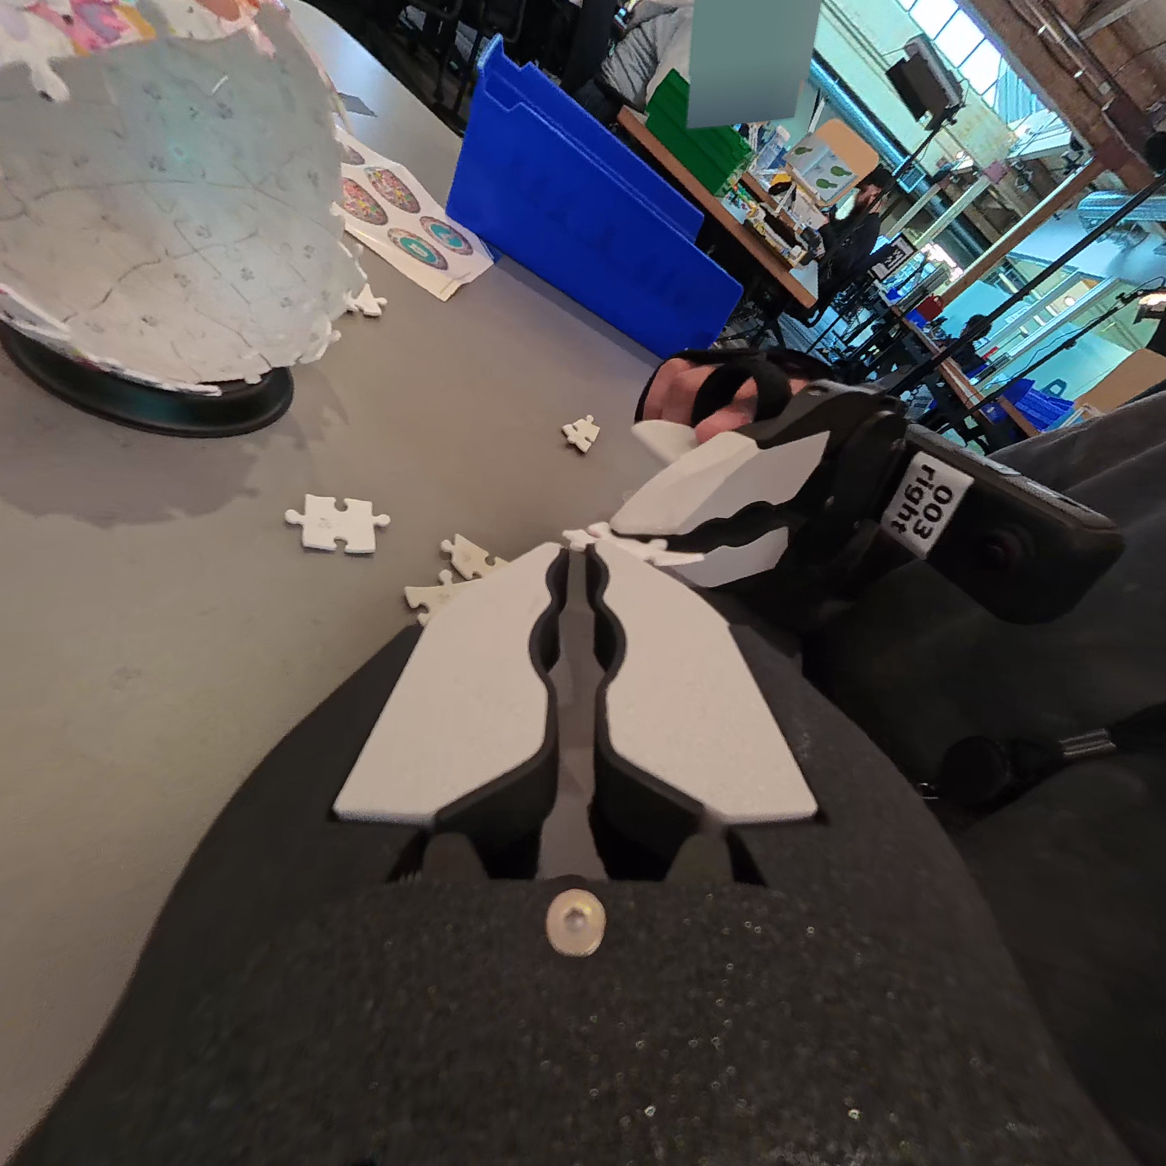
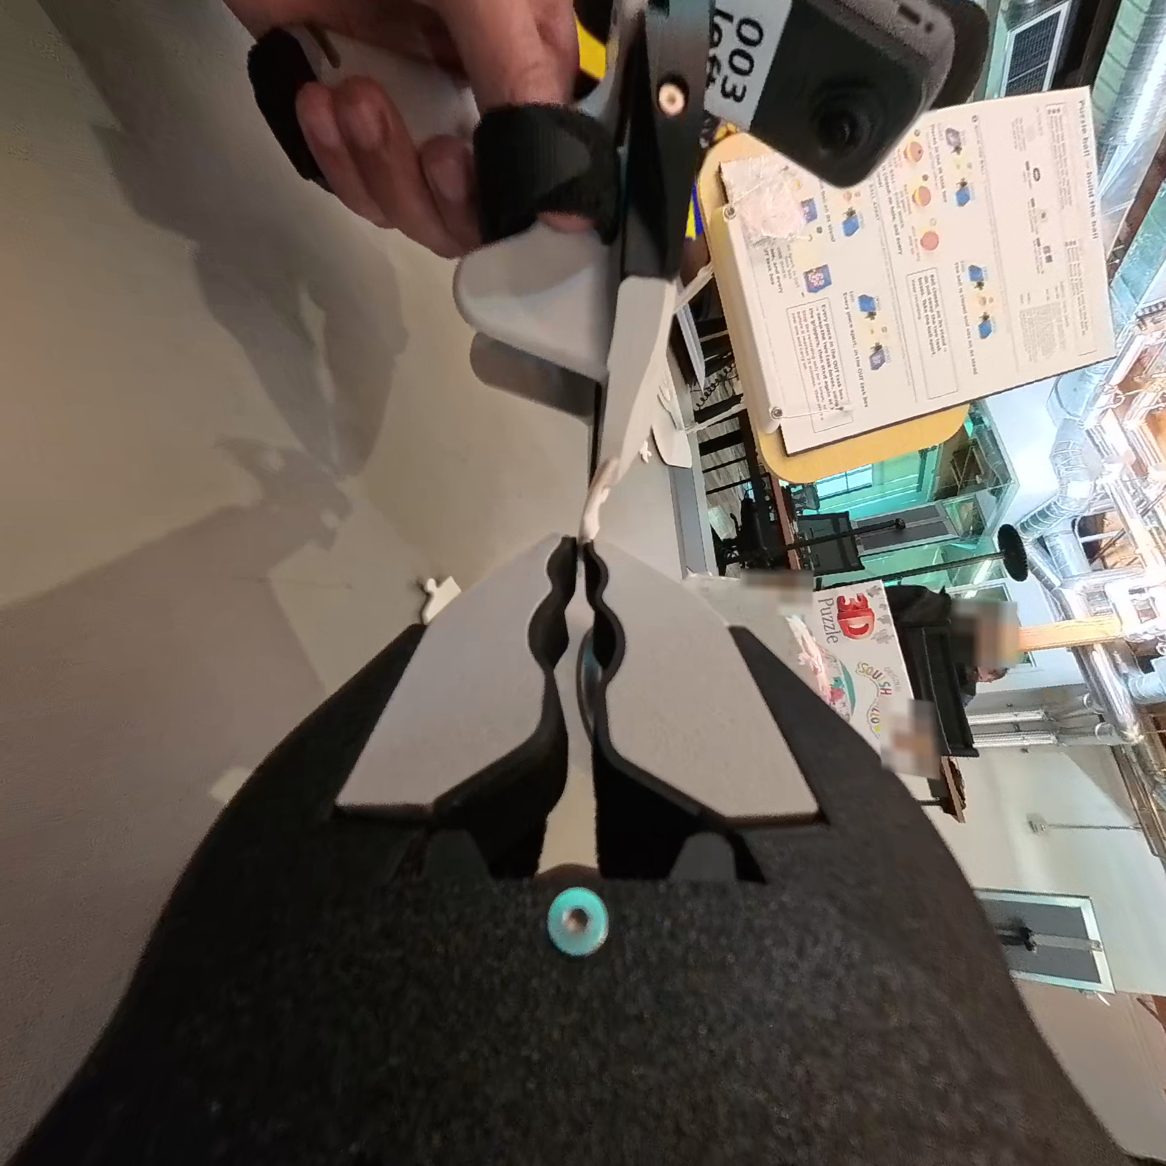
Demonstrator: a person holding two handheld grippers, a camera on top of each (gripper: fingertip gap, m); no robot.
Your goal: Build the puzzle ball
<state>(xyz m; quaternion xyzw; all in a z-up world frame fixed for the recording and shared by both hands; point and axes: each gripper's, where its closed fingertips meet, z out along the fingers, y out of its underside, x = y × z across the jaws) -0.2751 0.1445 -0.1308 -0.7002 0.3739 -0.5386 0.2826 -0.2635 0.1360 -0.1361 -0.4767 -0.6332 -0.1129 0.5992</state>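
Note:
The half-built puzzle ball (image 1: 151, 208), white inner side showing, sits on a black stand (image 1: 189, 410) at the far left of the grey table. In the left wrist view, my left gripper (image 1: 575, 554) is shut on the edge of a small white puzzle piece (image 1: 577, 538). My right gripper (image 1: 621, 536) comes in from the right and is shut on a white piece (image 1: 662, 558) that meets it tip to tip. In the right wrist view, my right gripper (image 2: 579, 556) pinches the thin white piece (image 2: 593, 511) edge-on. The left gripper (image 2: 609, 470) holds it from above. I cannot tell whether this is one piece or two.
Loose white pieces (image 1: 337, 522) (image 1: 470, 555) (image 1: 580, 433) lie on the table (image 1: 189, 631) near the grippers. A blue bin (image 1: 587, 208) and a picture sheet (image 1: 404, 214) stand behind the ball. The puzzle box (image 2: 845, 650) and an instruction board (image 2: 915, 265) show in the right wrist view. Both grippers' tips are close together, under 4 cm apart.

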